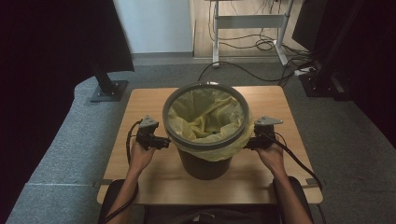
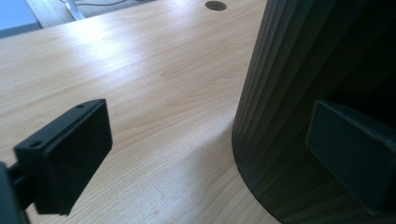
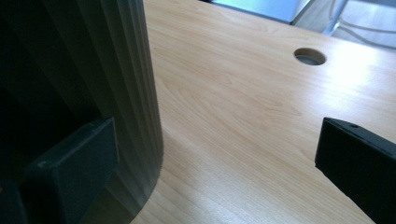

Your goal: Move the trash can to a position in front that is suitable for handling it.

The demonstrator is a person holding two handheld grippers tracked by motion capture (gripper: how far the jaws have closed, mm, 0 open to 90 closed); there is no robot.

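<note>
Bin [image 1: 205, 163] stands mid-table [image 1: 149, 177], flanked by L gripper [image 1: 161, 142] and R gripper [image 1: 250, 143], both low by its wall. Both sets of jaws spread wide, grasping nothing. Risk, imo: squeezing the round ribbed wall w/ flat pads could slip, or tip the bin; catching the loose bag [image 1: 205, 116] overhang could tear thin yellow film or pull it off the grey ring [image 1: 180, 140]. Bin dark, ribbed plastic; table smooth pale wood.

Bin [image 1: 204, 163] base behind its rim
</note>
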